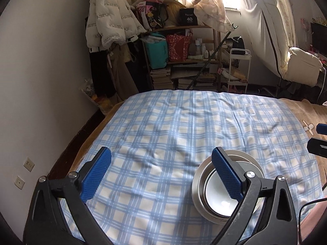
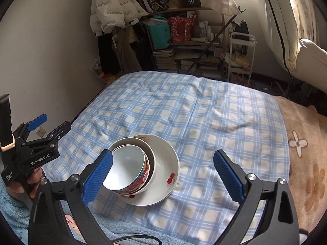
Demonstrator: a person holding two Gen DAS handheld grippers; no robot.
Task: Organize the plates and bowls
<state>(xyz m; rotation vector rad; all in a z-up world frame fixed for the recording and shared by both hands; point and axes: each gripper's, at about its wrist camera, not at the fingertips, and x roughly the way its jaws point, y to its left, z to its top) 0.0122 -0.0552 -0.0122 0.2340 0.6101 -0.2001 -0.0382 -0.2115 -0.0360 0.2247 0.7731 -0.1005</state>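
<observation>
Blue-padded fingers of the right gripper (image 2: 162, 164) stand wide apart in the near foreground with nothing between them, poised above a bed spread with a blue-and-white checked cloth (image 2: 204, 110). Just beyond the left pad sits the stack of dishes: a small bowl with a red patterned band (image 2: 130, 169) nested in a plain white bowl (image 2: 150, 153), both resting toward the left side of a wide white plate with a cherry print (image 2: 167, 163). To the far left the left gripper (image 2: 48, 125) is held in a person's hand (image 2: 30, 183), its jaws likewise spread and empty; from its own camera the left gripper (image 1: 161, 162) looks down on the same stack at near right. The crockery appears to be glazed ceramic, so likely stiff, fairly heavy for its size, slick at the rim and apt to chip or crack if knocked together. The soft bedding gives an unsteady base, and the off-centre bowls could slide or tip the plate. A sound hold would be across a rim wall, one pad inside and one outside, lifting one piece at a time
</observation>
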